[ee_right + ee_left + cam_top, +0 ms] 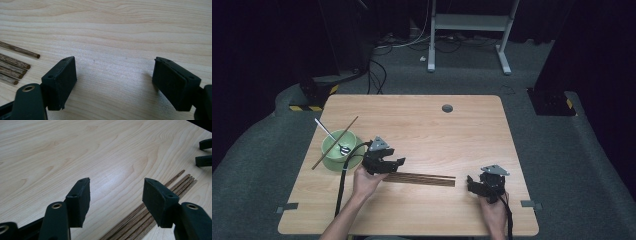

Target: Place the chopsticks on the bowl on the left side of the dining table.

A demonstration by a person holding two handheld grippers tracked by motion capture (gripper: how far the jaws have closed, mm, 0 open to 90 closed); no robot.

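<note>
Chopstick ends (pixel 15 66) beside open hand-held gripper (pixel 115 83)

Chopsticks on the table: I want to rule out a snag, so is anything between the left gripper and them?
Nothing visible. The left gripper hangs open just beside the chopsticks, with bare table between its jaws.

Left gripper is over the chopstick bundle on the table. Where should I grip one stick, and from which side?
Probably from above, near the end under the left gripper. The chopsticks lie flat, side by side, so straddle the outermost stick across its width with the open jaws.

Wooden table (pixel 422 120), grey carpet floor (pixel 562 150), white desk frame (pixel 469 22), dark surroundings
</note>
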